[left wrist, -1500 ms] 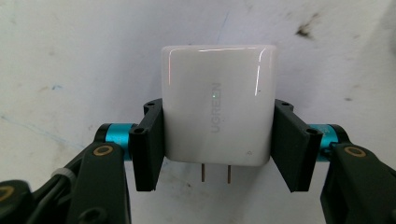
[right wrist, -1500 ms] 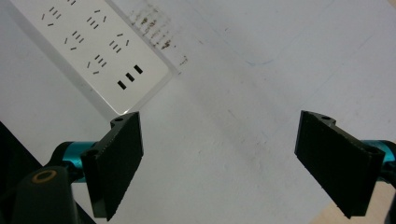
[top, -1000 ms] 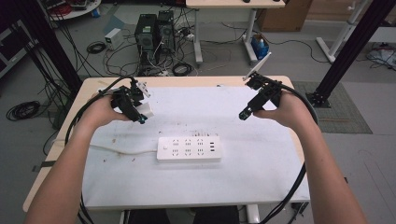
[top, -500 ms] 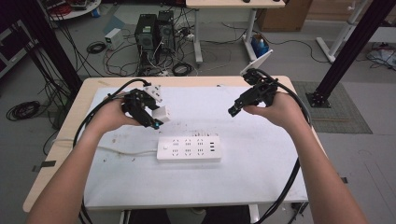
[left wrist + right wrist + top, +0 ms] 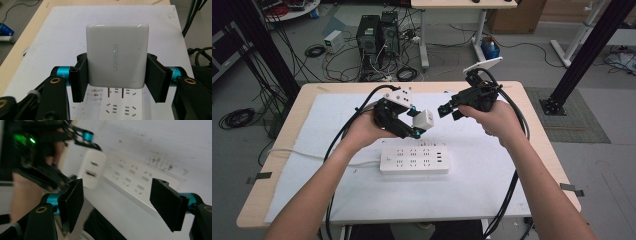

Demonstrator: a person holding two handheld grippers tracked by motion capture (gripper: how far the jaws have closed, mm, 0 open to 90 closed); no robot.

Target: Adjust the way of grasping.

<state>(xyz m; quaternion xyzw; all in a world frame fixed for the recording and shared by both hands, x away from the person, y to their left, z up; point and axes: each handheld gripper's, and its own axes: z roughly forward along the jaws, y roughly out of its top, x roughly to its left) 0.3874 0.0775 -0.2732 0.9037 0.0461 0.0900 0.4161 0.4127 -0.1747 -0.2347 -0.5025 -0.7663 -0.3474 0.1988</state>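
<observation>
1. The left gripper (image 5: pixel 416 127) is clamping the white charger (image 5: pixel 423 120) by its sides and, having carried it in from the left of the bench (image 5: pixel 537 150), is holding it above the power strip (image 5: pixel 414 159), prongs pointing down.
2. The right gripper (image 5: pixel 446 109) has just been narrowing its jaws, partly open, nothing between them.
3. Judged: plugging in is approaching.

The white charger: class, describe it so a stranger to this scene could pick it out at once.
Start at the white mat on the wooden table, then find the long white power strip lying on it. Just above that strip, the left tool clamps the white charger in the air; it is a small rounded cube, prongs down.
</observation>
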